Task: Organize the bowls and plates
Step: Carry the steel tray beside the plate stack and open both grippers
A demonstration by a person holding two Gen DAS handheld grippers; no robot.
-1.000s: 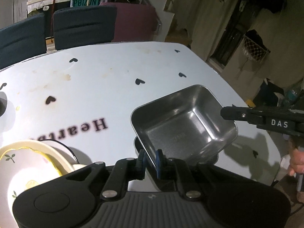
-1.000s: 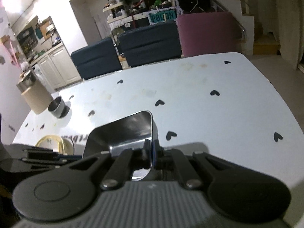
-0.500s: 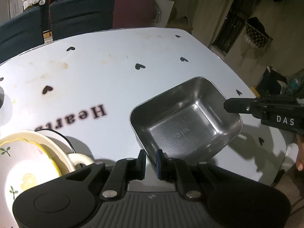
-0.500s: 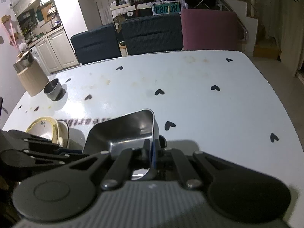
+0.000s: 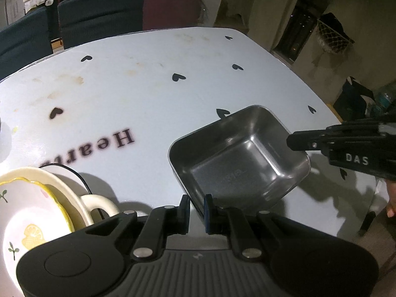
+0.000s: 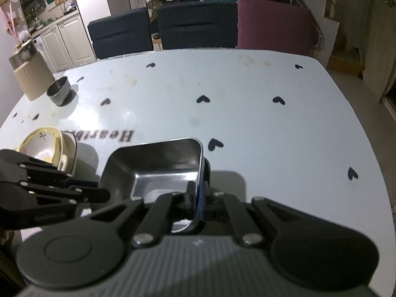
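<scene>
A square steel bowl point(image 5: 242, 158) hangs tilted just above the white table point(image 5: 138, 94), near its front right corner. My left gripper point(image 5: 195, 206) is shut on the bowl's near wall, which runs between its pads. My right gripper point(image 6: 196, 195) is shut on the bowl's point(image 6: 153, 163) right wall. In the left wrist view the right gripper point(image 5: 290, 141) reaches in from the right onto the rim. The right wrist view has the left gripper point(image 6: 106, 195) at the bowl's left side. A stack of cream bowls with yellow rims point(image 5: 29, 210) stands to the left.
A small round steel bowl point(image 6: 58, 90) and a beige canister point(image 6: 31, 74) stand at the table's far left. Dark chairs point(image 6: 195, 24) and a pink one point(image 6: 272, 22) line the far side. A person's hand point(image 5: 391, 198) shows at the right edge.
The bowl has stayed in both grips and levelled a little. The right gripper has sunk slightly, and the stack of cream bowls shows more fully in its view.
</scene>
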